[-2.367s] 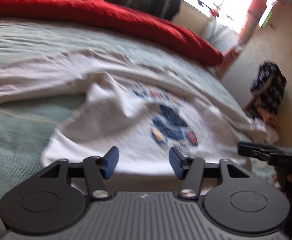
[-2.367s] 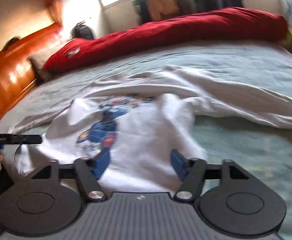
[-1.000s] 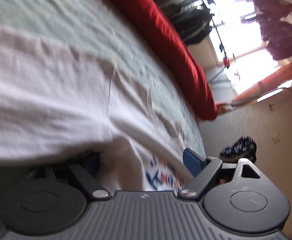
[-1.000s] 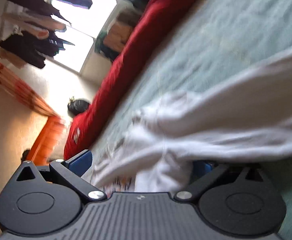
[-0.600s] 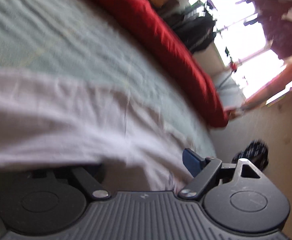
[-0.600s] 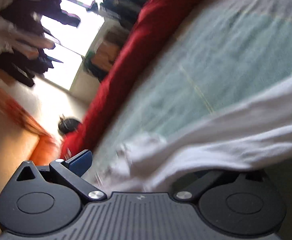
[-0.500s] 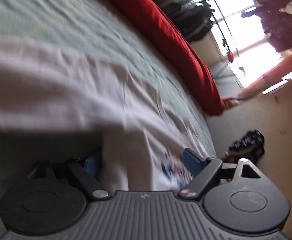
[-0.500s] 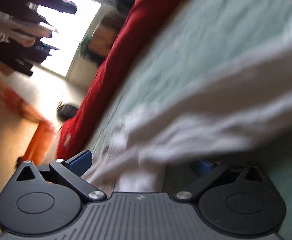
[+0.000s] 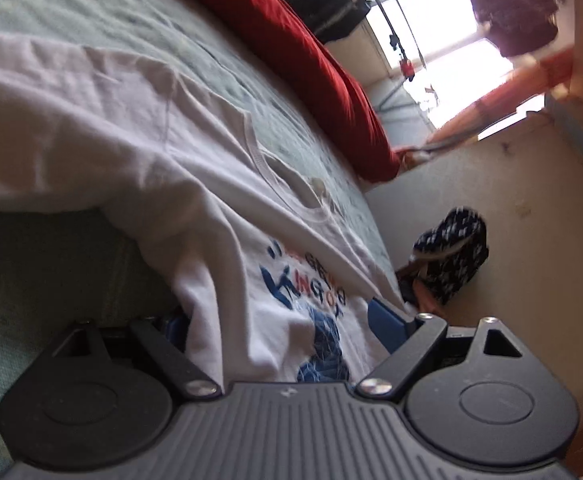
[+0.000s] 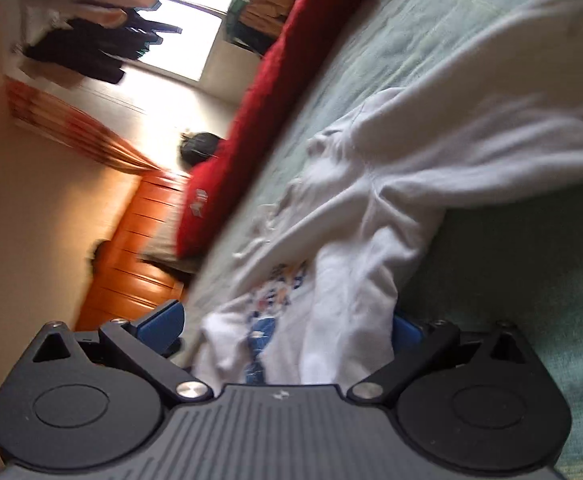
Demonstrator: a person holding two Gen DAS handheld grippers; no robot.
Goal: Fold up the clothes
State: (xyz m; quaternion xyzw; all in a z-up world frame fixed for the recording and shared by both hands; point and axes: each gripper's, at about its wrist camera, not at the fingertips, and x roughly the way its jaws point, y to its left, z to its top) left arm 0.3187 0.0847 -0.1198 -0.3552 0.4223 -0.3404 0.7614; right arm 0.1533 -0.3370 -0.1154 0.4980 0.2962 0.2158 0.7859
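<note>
A white long-sleeved shirt with a blue printed design lies rumpled on the pale green bed sheet. My left gripper is rolled on its side and open wide, with the shirt's lower edge bunched between its blue pads. The right wrist view shows the same shirt, one sleeve stretching off to the right. There my right gripper is also rolled over and open wide, the shirt's cloth filling the gap between its fingers.
A red duvet runs along the bed's far side. An orange wooden headboard stands at one end. A dark patterned bag sits on the floor by the wall. Dark clothes hang at the bright window.
Both grippers have rolled sideways and moved in low over the shirt's lower edge. Their fingers stand wider apart than 2.4 s ago, and cloth now lies between them.
</note>
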